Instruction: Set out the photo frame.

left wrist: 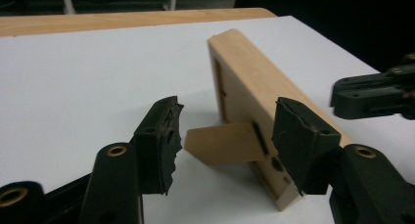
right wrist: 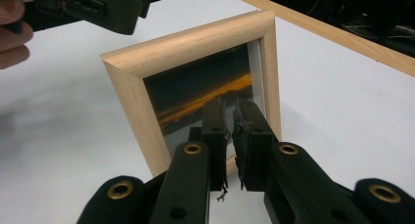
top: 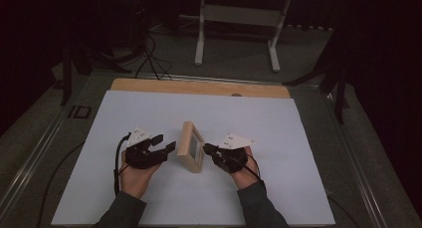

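A small wooden picture frame (top: pixel 191 146) stands upright near the middle of the white table (top: pixel 149 198), propped on a fold-out stand (left wrist: pixel 222 144) at its back, between the two hand-held grippers. In the high view the left hand-held gripper (top: pixel 166 143) lies just to the left of the frame, on the frame's back side, and the right hand-held gripper (top: pixel 208 148) lies just to its right, on the glass side; each is carried by a hand (top: pixel 134 177) entering from the bottom edge. In the left gripper view the left hand-held gripper (left wrist: pixel 225 131) is open: its jaws stand wide apart, one on each side of the stand, and the pads do not press on it; whether the right-hand pad (left wrist: pixel 298 136) touches the frame's edge cannot be told. The stand juts out from the lower back of the frame, its tip close to the left-hand pad. In the right gripper view the right hand-held gripper (right wrist: pixel 230 116) is nearly closed, with a narrow slit between its pads and nothing gripped; its tips point at the lower part of the glass, over a dark photograph (right wrist: pixel 205 92) with an orange streak. Whether the tips touch the glass cannot be told. A strip of bare wood (top: pixel 199 86) runs along the far edge of the table.
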### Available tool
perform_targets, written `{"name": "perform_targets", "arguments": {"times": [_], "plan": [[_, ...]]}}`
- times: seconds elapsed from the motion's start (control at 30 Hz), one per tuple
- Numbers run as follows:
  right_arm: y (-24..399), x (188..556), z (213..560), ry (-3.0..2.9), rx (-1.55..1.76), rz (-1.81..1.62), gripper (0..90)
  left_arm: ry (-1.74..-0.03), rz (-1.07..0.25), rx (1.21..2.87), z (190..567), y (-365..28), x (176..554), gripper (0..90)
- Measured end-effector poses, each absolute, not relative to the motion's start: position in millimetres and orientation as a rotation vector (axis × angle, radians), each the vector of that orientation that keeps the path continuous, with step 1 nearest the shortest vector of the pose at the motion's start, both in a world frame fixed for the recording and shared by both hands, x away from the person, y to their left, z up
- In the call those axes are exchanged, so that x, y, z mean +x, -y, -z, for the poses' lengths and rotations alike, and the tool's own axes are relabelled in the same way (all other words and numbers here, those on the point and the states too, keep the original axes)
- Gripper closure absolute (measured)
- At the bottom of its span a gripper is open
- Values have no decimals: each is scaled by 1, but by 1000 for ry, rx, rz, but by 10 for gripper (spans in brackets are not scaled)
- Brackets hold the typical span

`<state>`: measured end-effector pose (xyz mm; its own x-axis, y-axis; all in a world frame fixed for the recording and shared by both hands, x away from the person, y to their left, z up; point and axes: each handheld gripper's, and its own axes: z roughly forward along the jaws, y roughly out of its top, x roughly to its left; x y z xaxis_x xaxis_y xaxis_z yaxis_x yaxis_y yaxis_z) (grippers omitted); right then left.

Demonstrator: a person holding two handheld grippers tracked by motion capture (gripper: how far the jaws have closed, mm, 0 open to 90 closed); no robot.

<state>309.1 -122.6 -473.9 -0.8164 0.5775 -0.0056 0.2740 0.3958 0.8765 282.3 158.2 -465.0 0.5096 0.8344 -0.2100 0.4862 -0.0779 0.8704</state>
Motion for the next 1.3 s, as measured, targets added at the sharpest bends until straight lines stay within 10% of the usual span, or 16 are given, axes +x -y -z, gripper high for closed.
{"name": "perform_targets", "arguments": {"times": [0.7, 1.3], "plan": [[133, 312, 469, -2309, 776, -1404, 808, -1054, -396, 1779, 463, -122, 276, 340], [145, 315, 462, -2251, 826, -1435, 604, -1079, -382, 1840, 475, -109, 282, 372]]}}
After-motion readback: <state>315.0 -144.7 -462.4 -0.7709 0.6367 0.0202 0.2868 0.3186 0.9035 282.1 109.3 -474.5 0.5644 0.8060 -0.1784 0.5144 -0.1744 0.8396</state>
